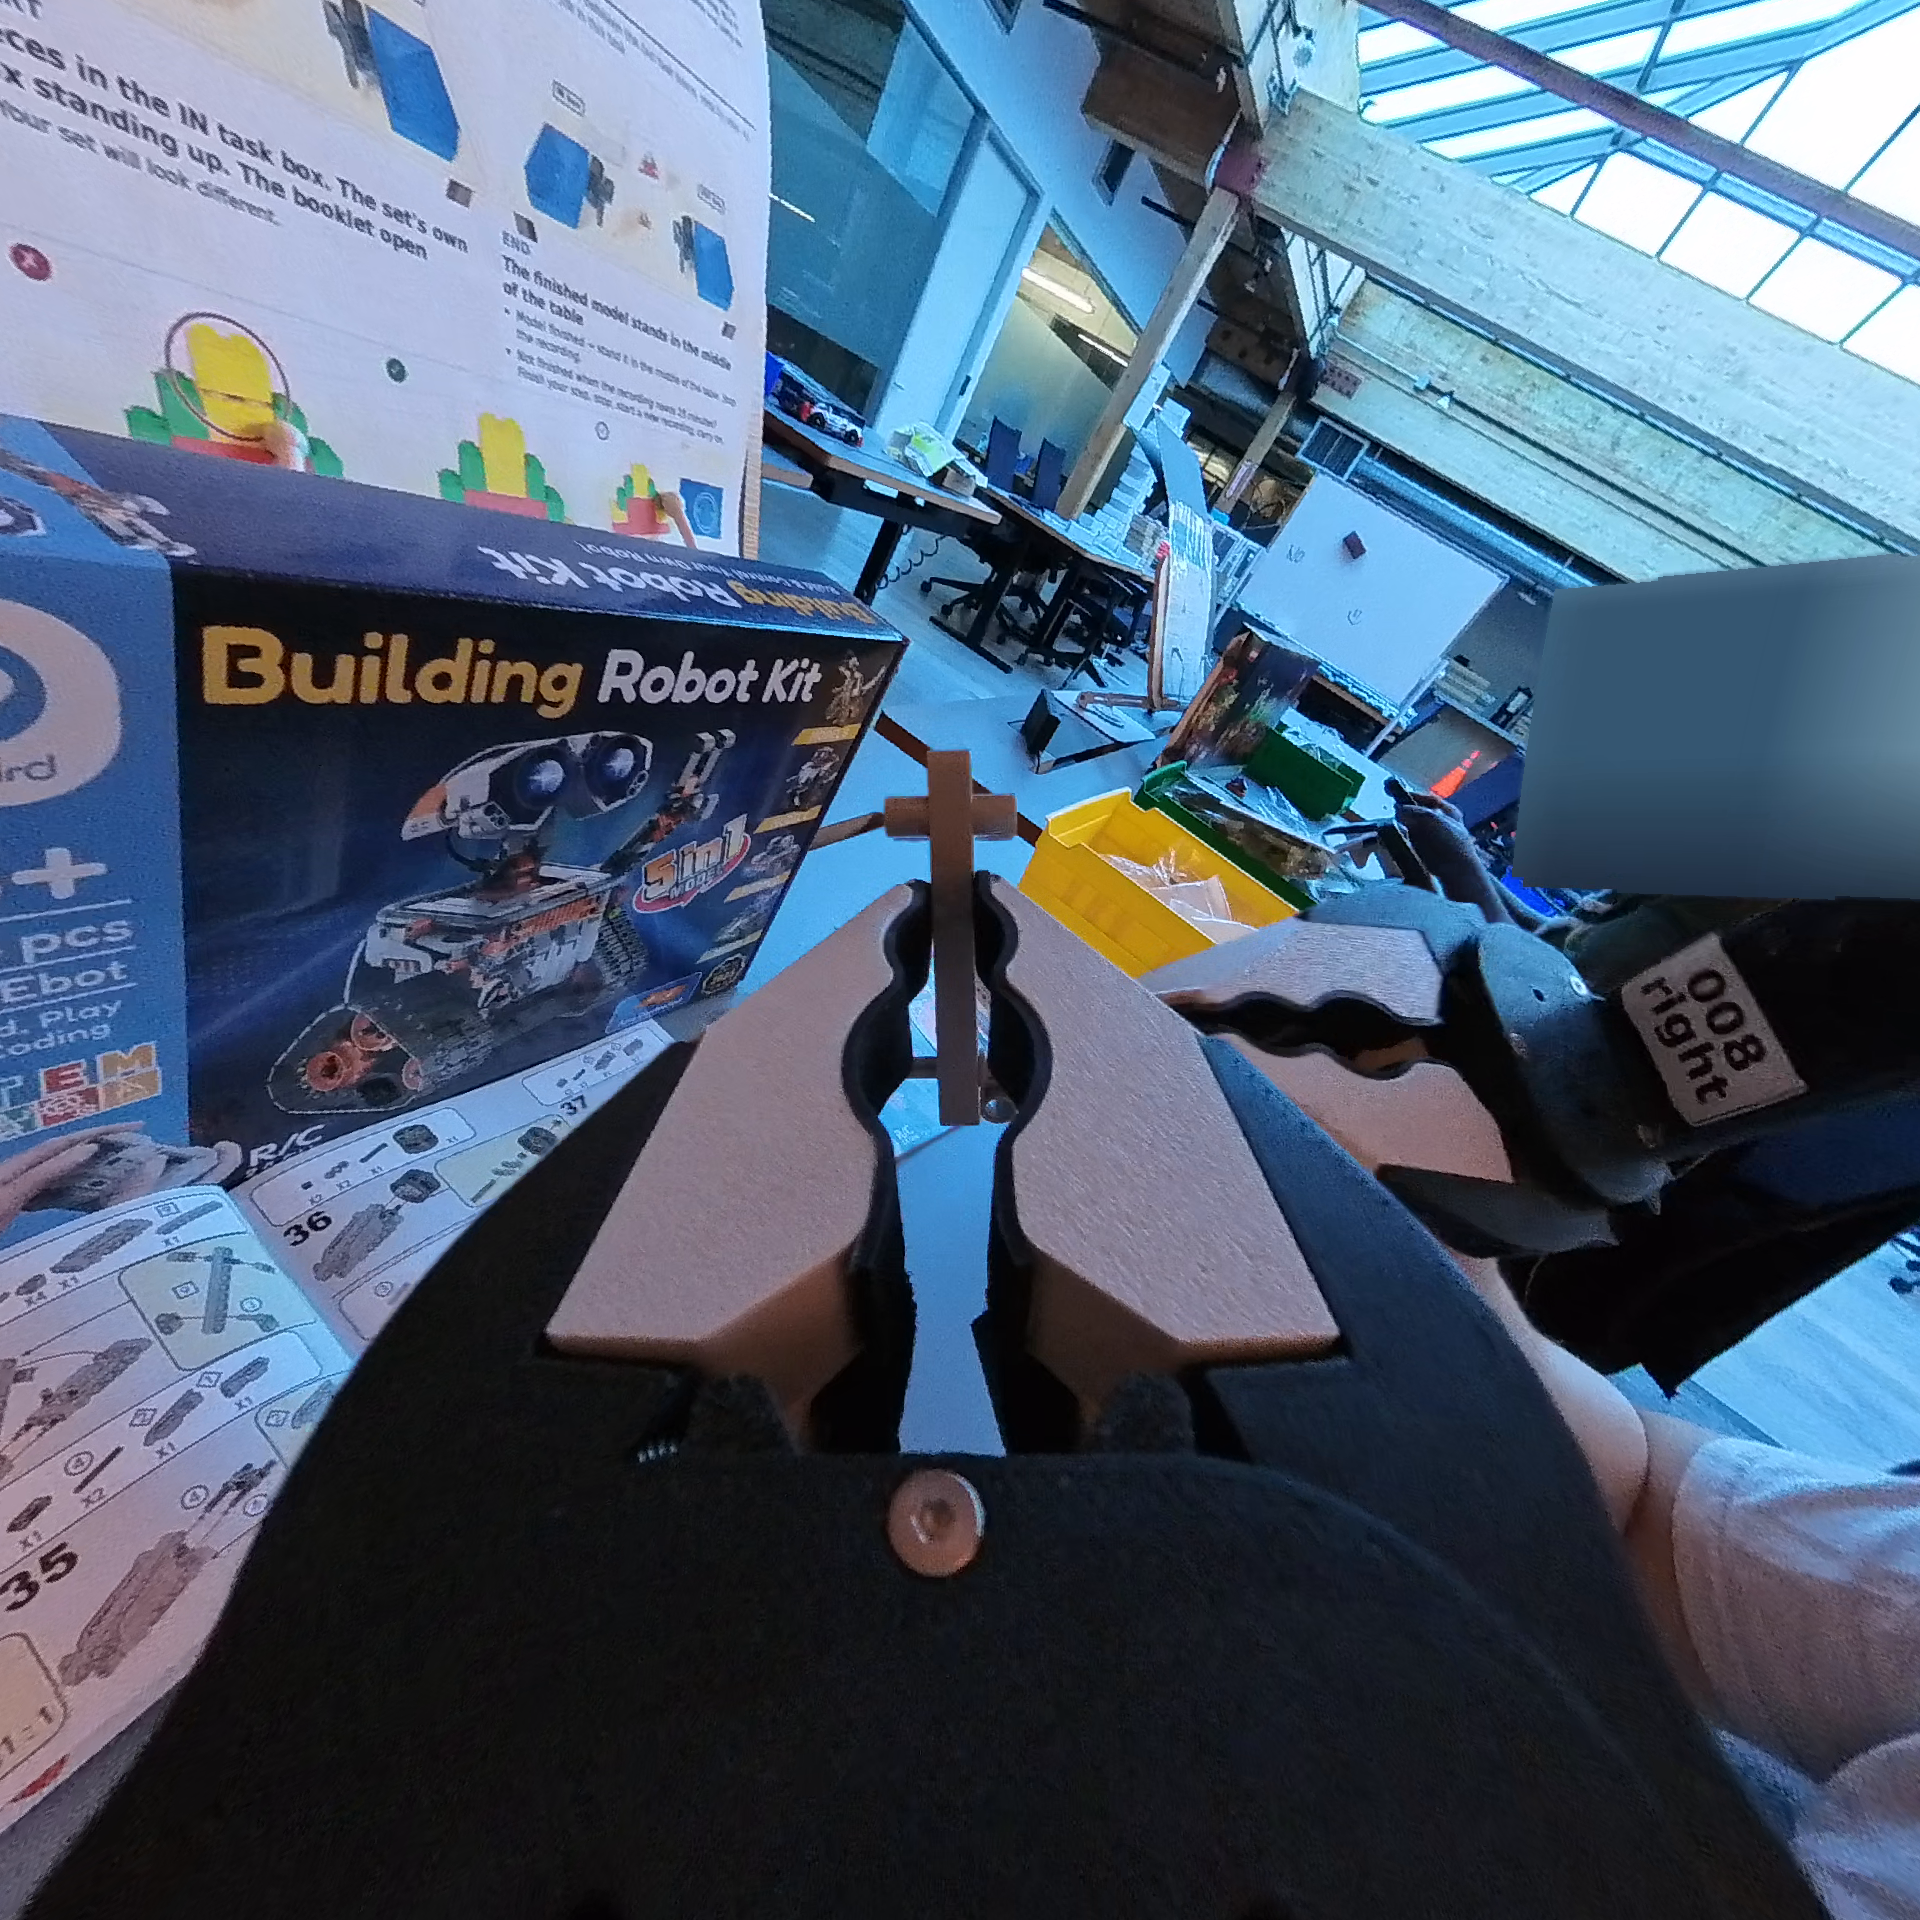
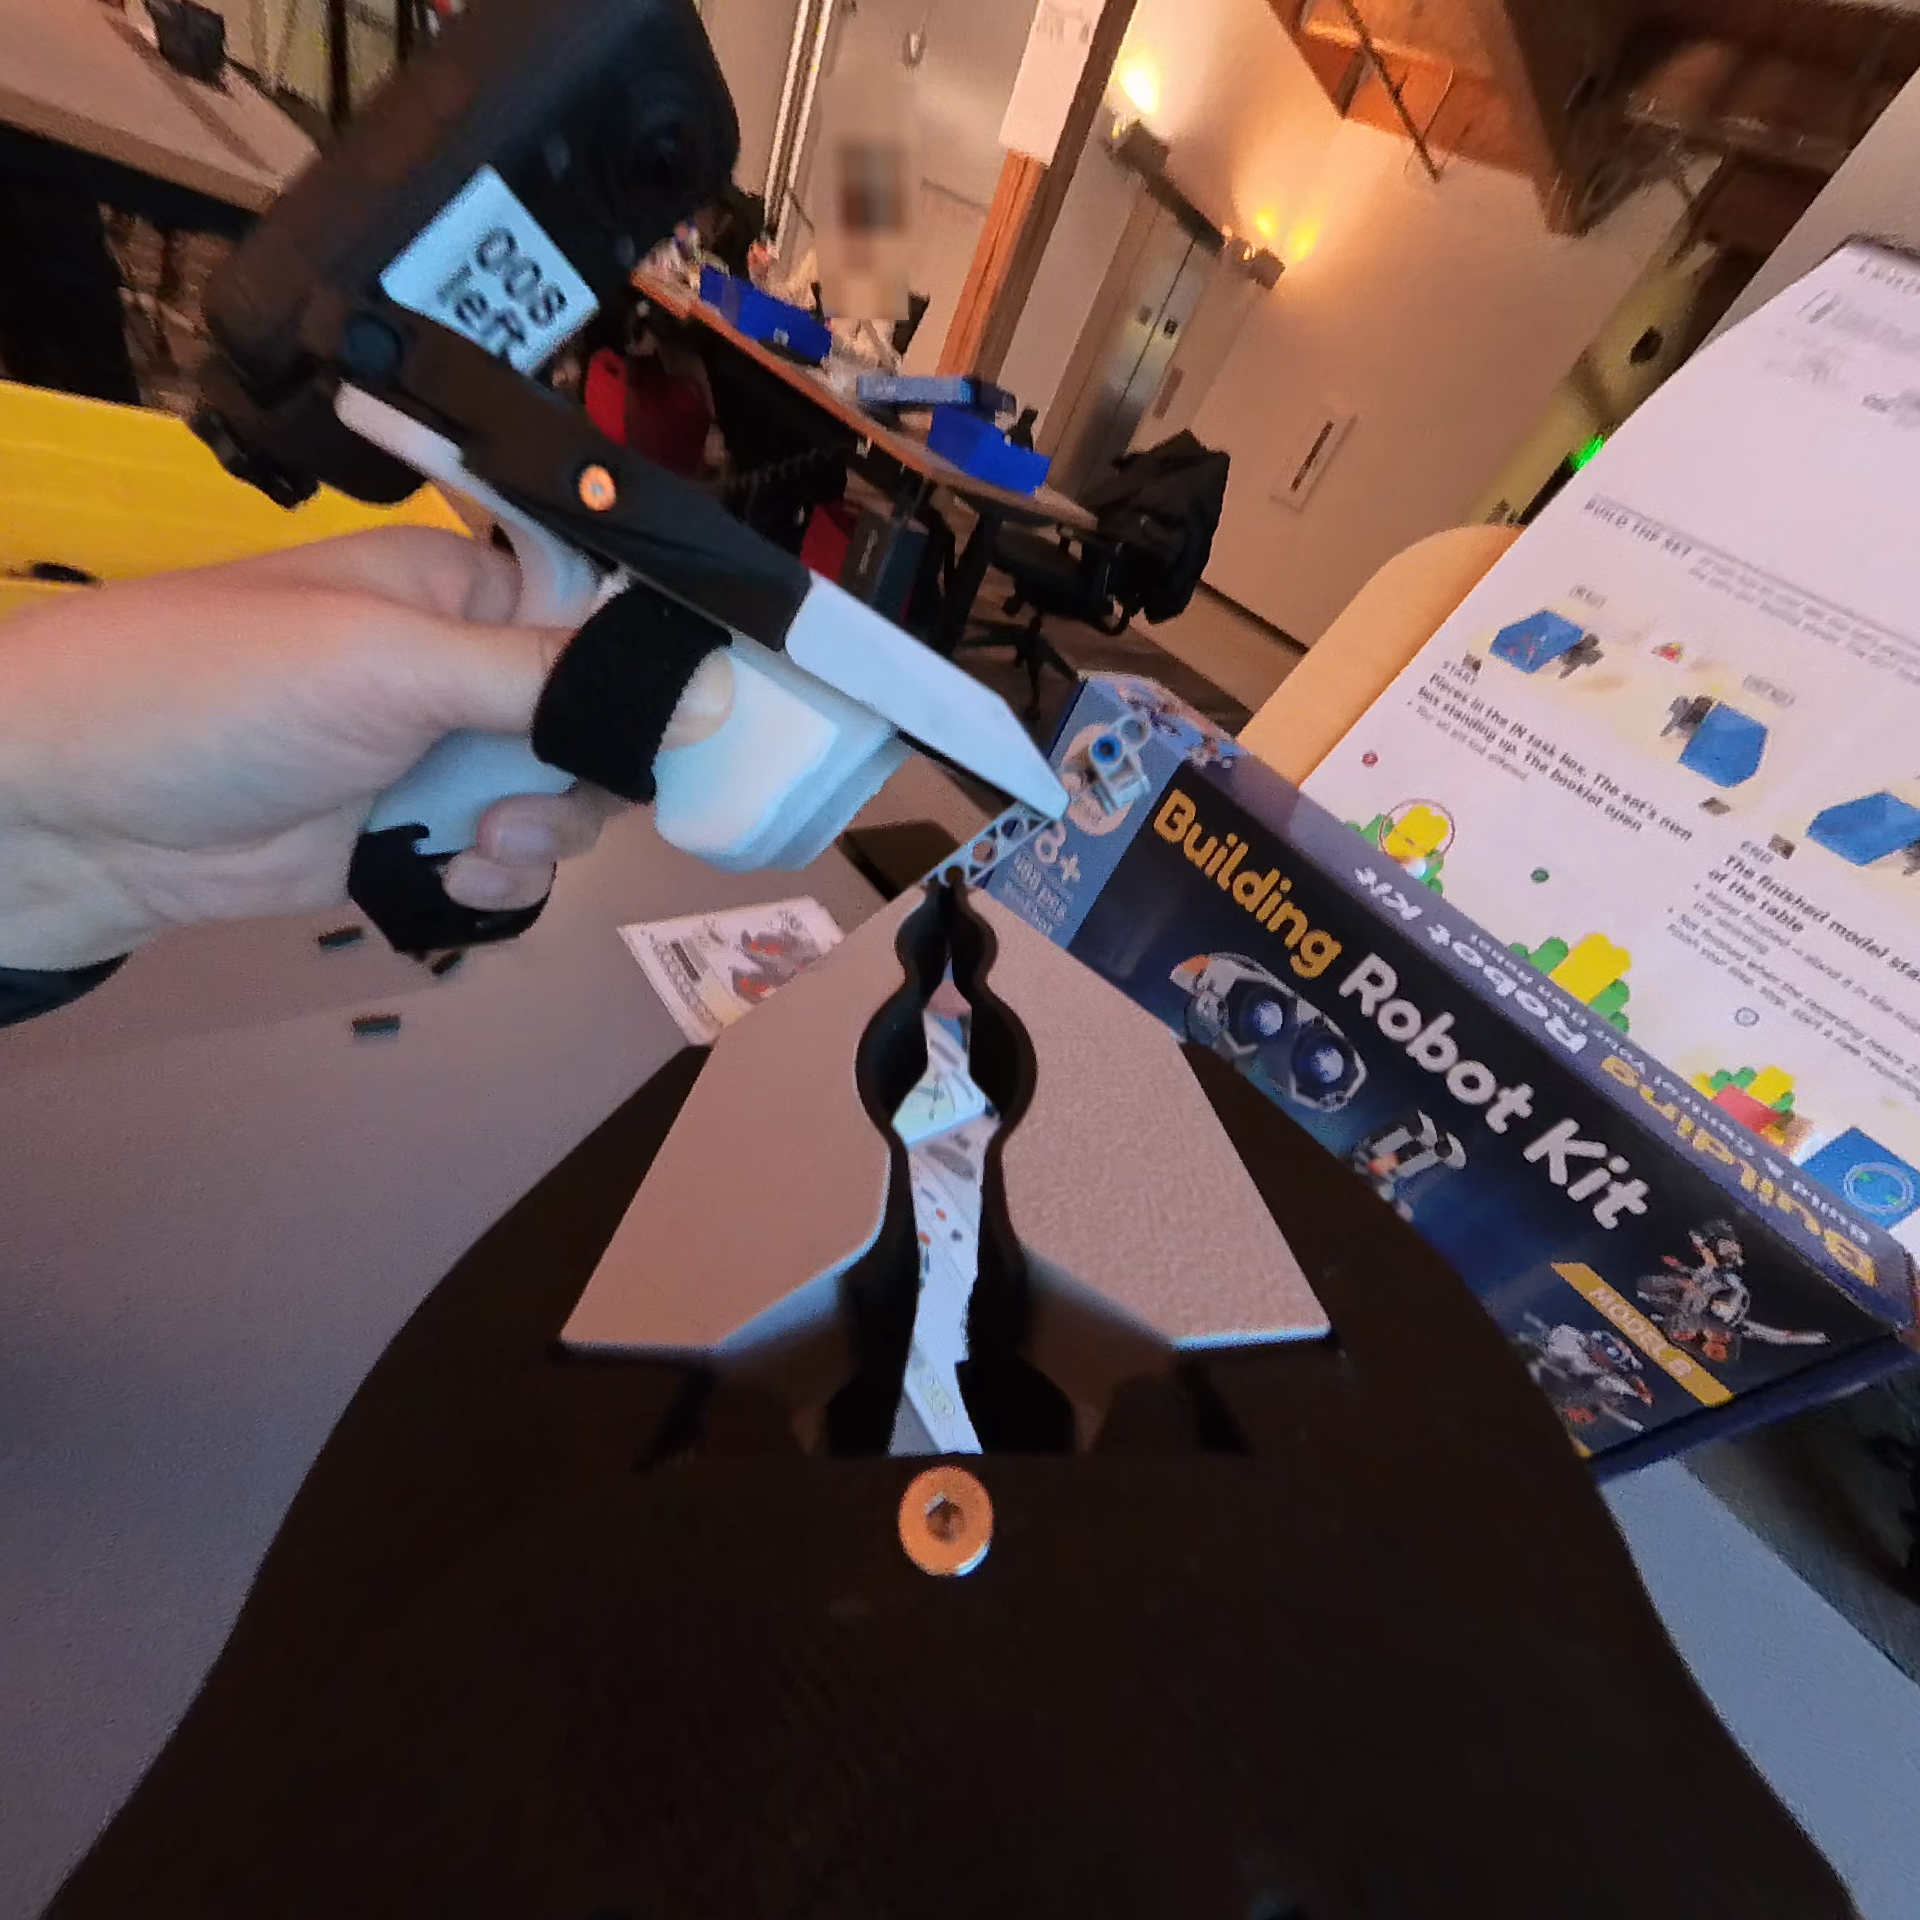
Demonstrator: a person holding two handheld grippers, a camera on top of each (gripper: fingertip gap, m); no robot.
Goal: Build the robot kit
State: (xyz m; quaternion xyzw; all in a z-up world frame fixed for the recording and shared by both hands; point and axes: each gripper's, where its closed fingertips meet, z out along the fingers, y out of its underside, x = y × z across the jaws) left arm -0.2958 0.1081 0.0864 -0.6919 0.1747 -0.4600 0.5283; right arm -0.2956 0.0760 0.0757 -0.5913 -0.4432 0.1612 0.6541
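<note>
Gripping: left tongs (image 1: 951, 904) closed on a grey beam (image 1: 951, 935), upright.
Right tongs (image 2: 948, 909): closed, apparently empty, tips touching the beam.
Handling: light, stiff; hold its flat sides.
Behind: kit box (image 1: 499, 810).

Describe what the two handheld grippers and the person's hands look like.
Each gripper, left gripper and right gripper, has a black body with one metal screw and two pale, wedge-shaped fingers edged with wavy black pads. Each carries a white sticker with dark writing. The left has a white handle with black straps around the hand. A light sleeve shows.
</note>
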